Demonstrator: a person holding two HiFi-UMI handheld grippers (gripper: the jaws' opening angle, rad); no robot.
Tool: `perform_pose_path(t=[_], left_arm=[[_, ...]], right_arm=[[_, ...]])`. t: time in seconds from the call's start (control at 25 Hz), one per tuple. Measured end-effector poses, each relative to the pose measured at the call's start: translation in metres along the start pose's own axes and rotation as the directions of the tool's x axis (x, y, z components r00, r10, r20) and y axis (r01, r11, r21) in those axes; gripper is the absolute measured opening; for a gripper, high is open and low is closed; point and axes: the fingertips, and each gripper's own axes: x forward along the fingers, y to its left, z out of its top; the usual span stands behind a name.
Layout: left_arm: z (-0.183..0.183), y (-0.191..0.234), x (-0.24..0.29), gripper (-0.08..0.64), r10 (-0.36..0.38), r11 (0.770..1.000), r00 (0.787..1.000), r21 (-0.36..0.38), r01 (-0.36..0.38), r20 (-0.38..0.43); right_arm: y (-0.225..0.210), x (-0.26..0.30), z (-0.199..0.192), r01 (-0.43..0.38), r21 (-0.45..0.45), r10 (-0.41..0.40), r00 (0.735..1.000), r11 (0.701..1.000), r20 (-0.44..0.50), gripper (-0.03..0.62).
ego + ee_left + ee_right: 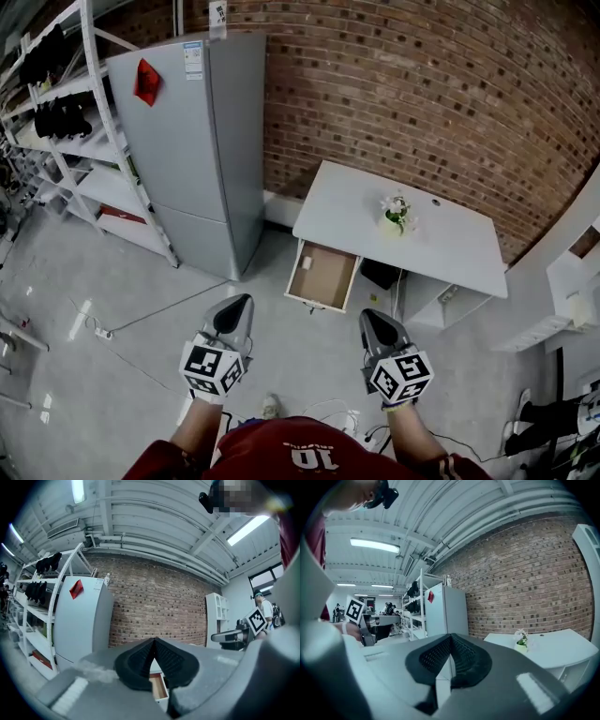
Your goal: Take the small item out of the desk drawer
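Behind everything runs a brick wall (422, 84). In the head view a grey fridge (197, 141) stands at ten o'clock and a white desk (450, 244) at one o'clock. Only that view shows the whole desk drawer (323, 277), pulled out at the desk's left end. A small pale item (306, 263) lies in its far left corner, too small to show its shape or long axis. The drawer's long axis runs from the desk toward the person, with its front facing about seven o'clock. The left gripper view catches just a sliver of the drawer under the tips. The right gripper view shows none of it, only the flower pot (520, 640) on the desk at three o'clock. The left gripper (235, 304) and the right gripper (372, 320) both have their jaws pressed together with nothing between them, and both are well apart from the drawer.
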Motion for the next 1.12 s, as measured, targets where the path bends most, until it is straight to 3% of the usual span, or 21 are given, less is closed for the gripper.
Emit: perform_pose_path(t=[0.44, 0.72, 1.12], left_arm=[[0.013, 0.082, 0.059, 0.003, -0.069, 0.998, 0.997, -0.010, 0.070, 0.028], [0.011, 0.095, 0.086, 0.003, -0.118, 0.993, 0.992, -0.027, 0.119, 0.034], [-0.001, 0.111, 0.132, 0.003, -0.084, 0.996, 0.996, -0.024, 0.085, 0.033]], right_arm=[[0.017, 0.090, 0.028, 0.021, -0.031, -0.021, 0.999, 0.999, 0.026, -0.003], [0.008, 0.107, 0.032, 0.069, -0.040, -0.068, 0.998, 0.997, 0.016, -0.003], [-0.036, 0.161, 0.027, 0.036, -0.029, -0.035, 0.999, 0.999, 0.023, -0.003]])
